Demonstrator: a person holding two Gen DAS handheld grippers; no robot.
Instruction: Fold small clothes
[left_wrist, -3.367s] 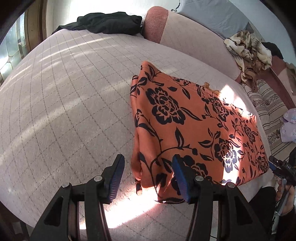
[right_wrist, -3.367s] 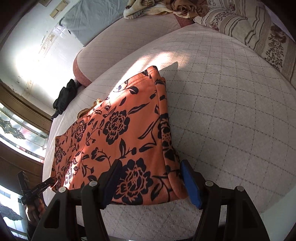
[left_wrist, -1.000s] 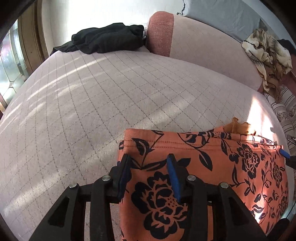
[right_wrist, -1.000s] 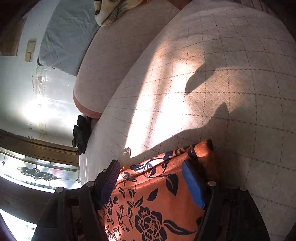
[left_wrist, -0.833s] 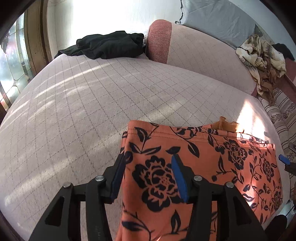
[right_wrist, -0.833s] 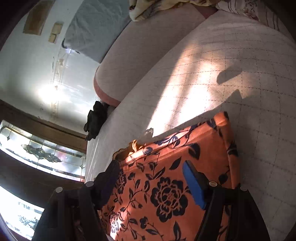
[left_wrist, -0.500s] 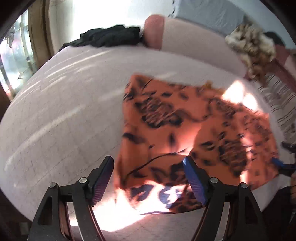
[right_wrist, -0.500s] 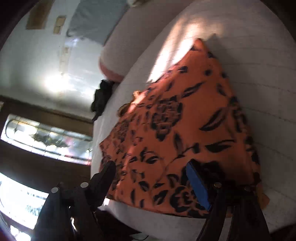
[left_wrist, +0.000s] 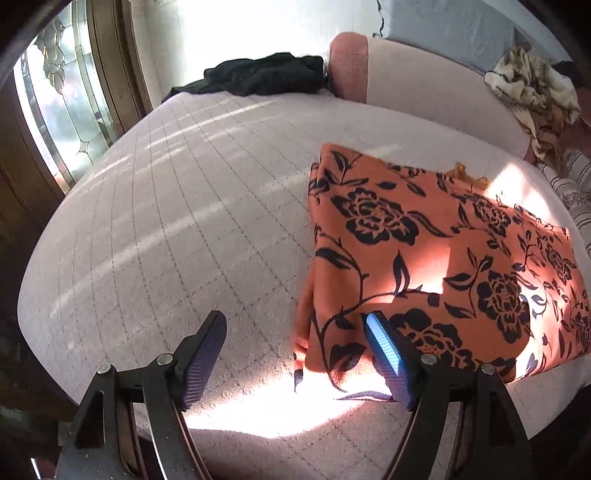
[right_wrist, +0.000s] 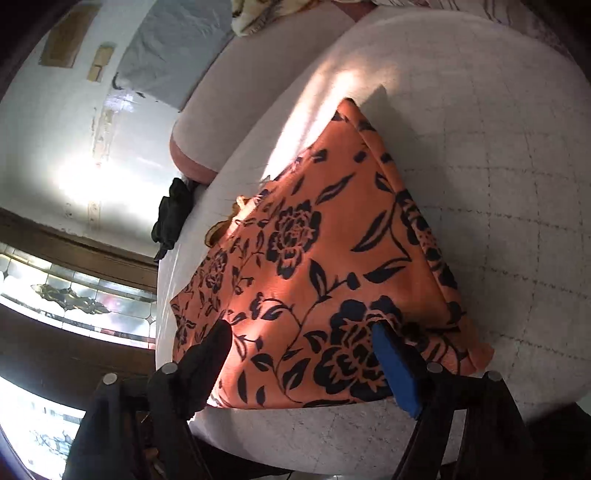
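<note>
Quilted bed (left_wrist: 192, 229), folded orange floral garment (left_wrist: 436, 258)

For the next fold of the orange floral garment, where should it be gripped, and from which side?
Probably at the two near corners of the folded orange black-flowered garment, coming in from the near edge of the quilted pink bed cover. It lies flat, its layered hem faces the cameras, and both open hand-held grippers hover there.

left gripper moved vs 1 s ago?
Yes. The left gripper has backed off toward the near edge of the bed, jaws just opened, off the orange floral garment.
</note>
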